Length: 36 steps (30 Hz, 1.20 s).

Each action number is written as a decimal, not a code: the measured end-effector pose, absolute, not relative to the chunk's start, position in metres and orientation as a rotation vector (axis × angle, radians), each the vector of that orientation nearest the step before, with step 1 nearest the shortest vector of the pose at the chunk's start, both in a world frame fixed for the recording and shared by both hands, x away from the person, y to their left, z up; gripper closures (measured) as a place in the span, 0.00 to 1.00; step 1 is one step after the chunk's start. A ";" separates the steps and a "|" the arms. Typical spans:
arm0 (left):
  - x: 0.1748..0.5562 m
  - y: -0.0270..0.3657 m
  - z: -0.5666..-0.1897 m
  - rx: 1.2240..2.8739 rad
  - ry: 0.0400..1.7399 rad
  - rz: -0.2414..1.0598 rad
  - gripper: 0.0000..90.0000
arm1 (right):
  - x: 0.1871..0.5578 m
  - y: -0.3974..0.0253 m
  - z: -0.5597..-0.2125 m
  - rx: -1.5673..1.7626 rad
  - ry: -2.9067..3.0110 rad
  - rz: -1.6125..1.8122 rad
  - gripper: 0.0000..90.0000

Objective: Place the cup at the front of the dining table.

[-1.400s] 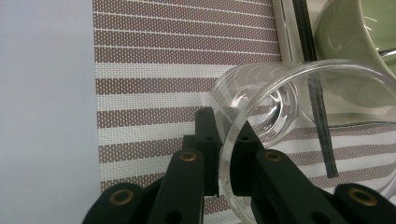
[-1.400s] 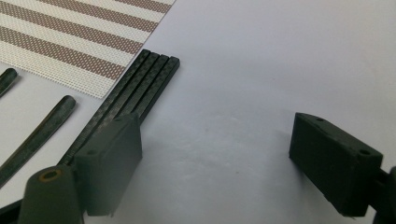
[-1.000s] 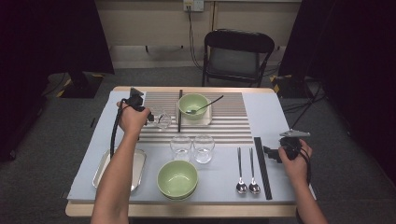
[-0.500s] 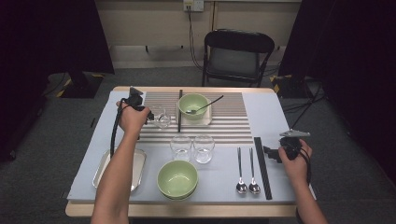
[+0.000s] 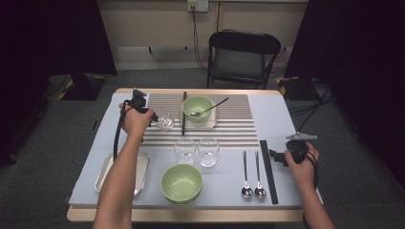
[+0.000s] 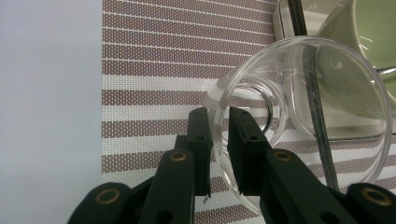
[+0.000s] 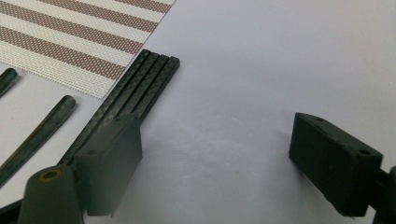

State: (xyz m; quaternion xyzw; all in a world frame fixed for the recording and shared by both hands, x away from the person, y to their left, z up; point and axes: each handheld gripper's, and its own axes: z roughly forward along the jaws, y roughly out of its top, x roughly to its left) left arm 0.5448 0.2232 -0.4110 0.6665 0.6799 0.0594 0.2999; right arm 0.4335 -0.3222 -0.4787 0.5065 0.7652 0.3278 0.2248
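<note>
- My left hand-held gripper (image 6: 219, 140) pinches the rim of the small glass bowl (image 6: 303, 116), tilted over the striped placemat (image 6: 154, 70) beside the green bowl (image 5: 197, 108).
- Advice: keep the pinch firm and lower it level, clear of the chopstick (image 5: 183, 114).
- Right hand-held gripper (image 7: 215, 154) gapes wide, idle on the bench (image 7: 261, 56).

3 glasses (image 5: 185, 148), 2 bowls (image 5: 181, 182), 2 spoons (image 5: 247, 191).

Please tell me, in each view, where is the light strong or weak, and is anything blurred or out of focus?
High view: the table is evenly lit, the room around it dark. Left gripper view: the glass cup in the left gripper shows bright reflections on its rim; the near jaws look soft. Right gripper view: the right gripper casts a soft shadow on the table; the chopsticks are sharp.
</note>
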 end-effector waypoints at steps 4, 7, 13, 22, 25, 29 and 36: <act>0.545 0.223 -0.411 1.771 1.798 0.162 0.87 | 0.434 -0.322 -0.479 1.397 2.111 0.905 0.18; 0.545 0.223 -0.410 1.771 1.805 0.175 0.86 | 0.433 -0.322 -0.479 1.396 2.111 0.903 0.18; 0.545 0.221 -0.410 1.764 1.792 0.176 0.84 | 0.433 -0.322 -0.479 1.395 2.110 0.903 0.18; 0.546 0.219 -0.408 1.784 1.774 0.209 0.80 | 0.433 -0.322 -0.479 1.397 2.110 0.903 0.18; 0.546 0.219 -0.408 1.782 1.770 0.207 0.79 | 0.433 -0.322 -0.479 1.394 2.111 0.903 0.18; 0.546 0.218 -0.407 1.793 1.764 0.212 0.79 | 0.433 -0.322 -0.479 1.396 2.110 0.903 0.18; 0.546 0.218 -0.407 1.793 1.760 0.217 0.76 | 0.433 -0.322 -0.479 1.396 2.110 0.902 0.18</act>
